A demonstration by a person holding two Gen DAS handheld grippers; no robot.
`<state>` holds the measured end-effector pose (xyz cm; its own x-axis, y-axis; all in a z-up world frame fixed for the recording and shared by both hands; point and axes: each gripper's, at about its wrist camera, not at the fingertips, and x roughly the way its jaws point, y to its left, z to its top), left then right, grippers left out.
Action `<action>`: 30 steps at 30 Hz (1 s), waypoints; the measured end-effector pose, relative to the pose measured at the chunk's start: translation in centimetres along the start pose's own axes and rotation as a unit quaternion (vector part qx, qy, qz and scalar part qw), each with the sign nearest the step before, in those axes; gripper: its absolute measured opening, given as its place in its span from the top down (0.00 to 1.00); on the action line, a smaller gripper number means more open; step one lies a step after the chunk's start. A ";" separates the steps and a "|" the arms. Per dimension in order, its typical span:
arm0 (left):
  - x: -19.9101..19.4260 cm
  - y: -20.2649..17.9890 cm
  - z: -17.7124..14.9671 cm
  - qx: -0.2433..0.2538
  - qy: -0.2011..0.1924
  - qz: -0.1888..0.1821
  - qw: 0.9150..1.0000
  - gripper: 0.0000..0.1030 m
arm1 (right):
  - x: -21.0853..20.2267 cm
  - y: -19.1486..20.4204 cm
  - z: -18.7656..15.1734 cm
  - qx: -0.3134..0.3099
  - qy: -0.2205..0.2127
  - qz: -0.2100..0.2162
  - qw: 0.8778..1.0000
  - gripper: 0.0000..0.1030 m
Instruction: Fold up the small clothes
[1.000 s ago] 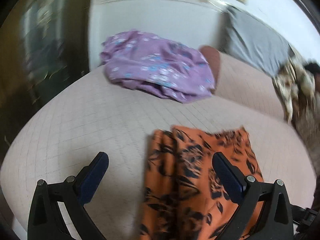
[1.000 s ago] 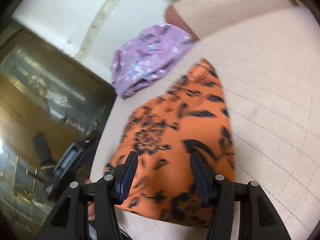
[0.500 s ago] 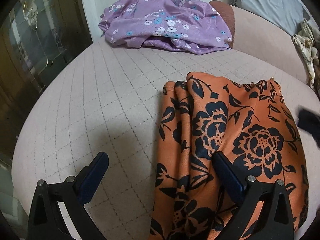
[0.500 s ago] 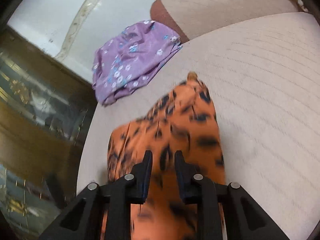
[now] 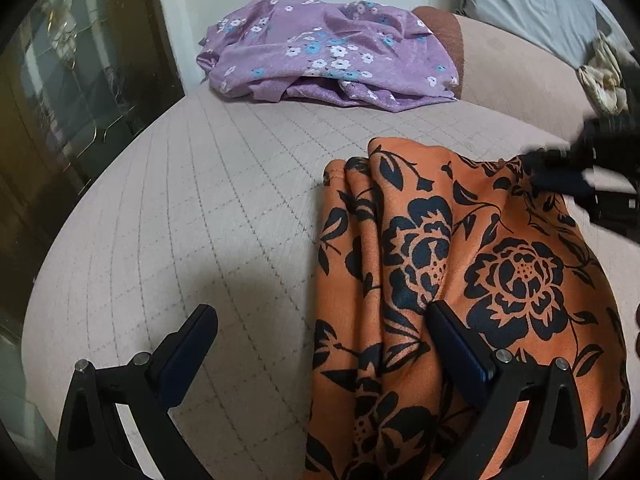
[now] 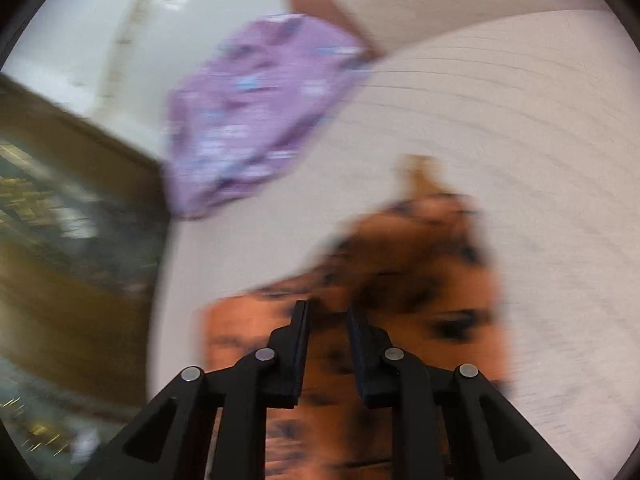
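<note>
An orange cloth with black flowers point(image 5: 460, 280) lies folded on the beige quilted bed point(image 5: 200, 220). My left gripper point(image 5: 320, 328) is open just above the bed, its right finger over the cloth's near part. My right gripper point(image 6: 328, 312) is nearly shut, with the orange cloth point(image 6: 400, 300) between its fingers; the view is blurred. In the left wrist view the right gripper point(image 5: 560, 168) is at the cloth's far right corner.
A purple flowered garment point(image 5: 328, 56) lies bunched at the bed's far edge, and shows in the right wrist view point(image 6: 256, 120). A grey pillow point(image 5: 532, 4) and crumpled fabric point(image 5: 604, 76) lie at the back right. A dark glass cabinet point(image 5: 60, 100) stands at the left.
My right gripper has closed from wide open onto the orange cloth and moved to its far corner. My left gripper has lowered and stayed open.
</note>
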<state>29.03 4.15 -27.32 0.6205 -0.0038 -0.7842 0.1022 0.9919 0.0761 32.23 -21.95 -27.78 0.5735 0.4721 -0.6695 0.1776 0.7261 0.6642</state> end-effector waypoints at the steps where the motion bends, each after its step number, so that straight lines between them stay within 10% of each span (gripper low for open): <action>1: -0.1 -0.2 -0.1 0.004 -0.005 0.004 1.000 0.00 | 0.3 1.1 0.1 -0.011 0.005 0.002 1.000 0.78; 7: -0.4 -1.3 -0.4 0.037 -0.024 0.036 0.998 0.00 | 7.3 4.9 -1.1 -0.063 0.102 0.017 0.993 0.78; 12: -0.7 -1.2 -0.5 0.040 -0.031 0.035 0.998 0.00 | 9.1 4.5 -1.8 -0.056 0.102 0.015 0.993 0.83; 25: 0.0 0.8 -0.4 -0.045 0.005 -0.015 0.999 0.00 | -8.4 1.0 -6.3 -0.089 0.014 0.016 0.996 0.79; 30: -0.3 0.1 -0.8 -0.034 -0.001 0.004 0.999 0.00 | -7.8 -3.0 -12.5 -0.087 0.096 -0.031 0.991 0.79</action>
<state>28.22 4.35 -27.54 0.6224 0.0032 -0.7827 0.0444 0.9982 0.0394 17.19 -21.57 -28.74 0.3999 0.4979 -0.7696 0.0572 0.8244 0.5631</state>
